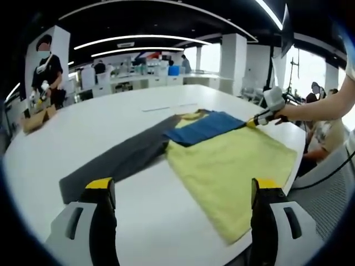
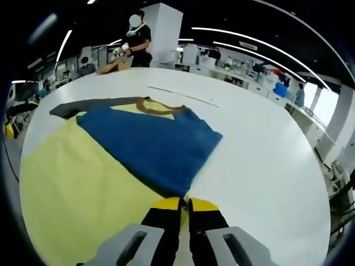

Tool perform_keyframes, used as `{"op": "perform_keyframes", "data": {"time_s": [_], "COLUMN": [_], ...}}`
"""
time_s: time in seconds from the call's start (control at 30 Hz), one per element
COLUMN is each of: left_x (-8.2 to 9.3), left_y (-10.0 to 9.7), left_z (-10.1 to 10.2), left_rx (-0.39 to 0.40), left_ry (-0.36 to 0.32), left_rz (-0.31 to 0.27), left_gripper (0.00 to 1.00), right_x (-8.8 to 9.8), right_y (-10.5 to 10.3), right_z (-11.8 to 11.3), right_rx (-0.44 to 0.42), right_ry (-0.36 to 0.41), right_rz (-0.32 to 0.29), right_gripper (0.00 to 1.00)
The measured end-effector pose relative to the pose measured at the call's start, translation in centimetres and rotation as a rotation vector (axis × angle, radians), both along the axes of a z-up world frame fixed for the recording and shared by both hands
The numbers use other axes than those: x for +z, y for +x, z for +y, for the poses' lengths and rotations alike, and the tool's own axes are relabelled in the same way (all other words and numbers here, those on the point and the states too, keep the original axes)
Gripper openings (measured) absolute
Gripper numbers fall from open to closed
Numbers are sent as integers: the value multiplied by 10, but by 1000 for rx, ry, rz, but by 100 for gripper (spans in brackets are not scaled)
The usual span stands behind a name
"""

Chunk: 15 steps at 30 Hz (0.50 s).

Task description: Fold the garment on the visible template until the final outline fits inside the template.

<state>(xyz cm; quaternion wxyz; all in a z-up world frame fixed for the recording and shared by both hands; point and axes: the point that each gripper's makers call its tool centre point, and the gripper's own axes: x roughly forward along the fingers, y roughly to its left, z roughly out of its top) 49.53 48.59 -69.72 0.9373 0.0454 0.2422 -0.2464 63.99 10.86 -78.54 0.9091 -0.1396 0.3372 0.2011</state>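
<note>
Garment [image 1: 233,160] partly folded, blue flap over yellow on tabletop [image 1: 155,221] | right gripper [image 2: 184,204] fingers pinch its edge | left gripper [image 1: 183,191] fingers wide, empty | folds remain

Open-plan office or lab floor. Long curved ceiling light strips [image 1: 138,39], white square pillars [image 1: 233,55], rows of white workbenches [image 1: 138,80] carrying equipment, large white table [image 2: 266,155] in foreground. A person [image 2: 138,41] stands working at far table edge.
</note>
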Motion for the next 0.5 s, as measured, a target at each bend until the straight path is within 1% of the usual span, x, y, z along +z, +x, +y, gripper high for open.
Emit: {"op": "perform_keyframes", "data": {"time_s": [0.5], "left_x": [0], "left_y": [0], "left_z": [-1], "left_rx": [-6], "left_ry": [1], "left_rz": [4], "left_gripper": [99], "right_x": [0], "right_y": [2], "right_z": [-21], "right_rx": [-20], "right_ry": [12], "right_rz": [17], "right_gripper": [0]}}
